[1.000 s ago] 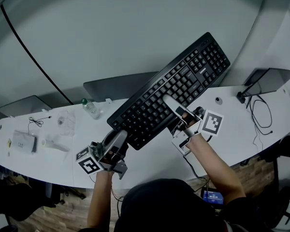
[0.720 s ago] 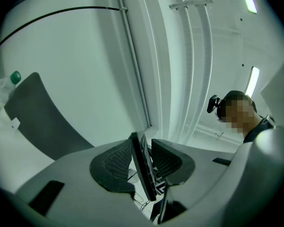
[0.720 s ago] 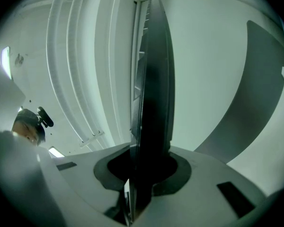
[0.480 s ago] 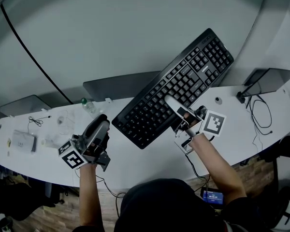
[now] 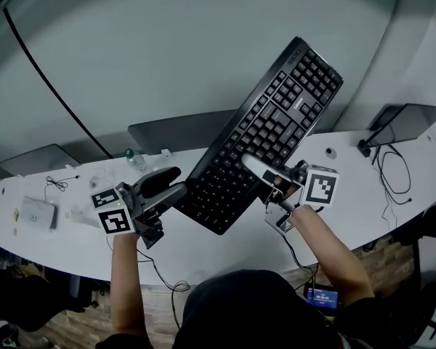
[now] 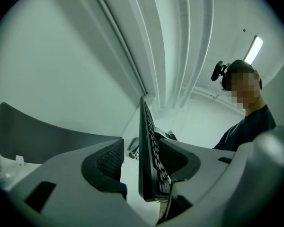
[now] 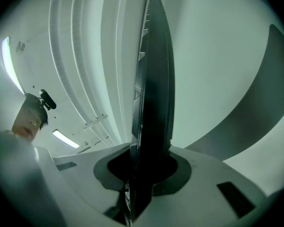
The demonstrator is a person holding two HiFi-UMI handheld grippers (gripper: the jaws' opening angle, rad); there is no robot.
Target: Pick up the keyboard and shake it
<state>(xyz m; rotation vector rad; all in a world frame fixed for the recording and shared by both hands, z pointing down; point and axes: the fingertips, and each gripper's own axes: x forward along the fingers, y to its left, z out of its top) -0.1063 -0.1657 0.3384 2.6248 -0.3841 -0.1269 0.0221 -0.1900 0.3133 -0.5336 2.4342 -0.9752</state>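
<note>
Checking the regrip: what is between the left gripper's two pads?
An end of the keyboard, in that gripper's view. The left gripper has just been opening its jaws; a bare gap shows beside one pad, so no clamp.

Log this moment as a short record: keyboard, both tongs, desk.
keyboard: black, lifted off the desk, tilted, far end high
right tongs: shut on the keyboard's long edge
left tongs: jaws have just been opening; keyboard's lower end between them, gap at one pad
desk: white, curved; bottle and cables on it
</note>
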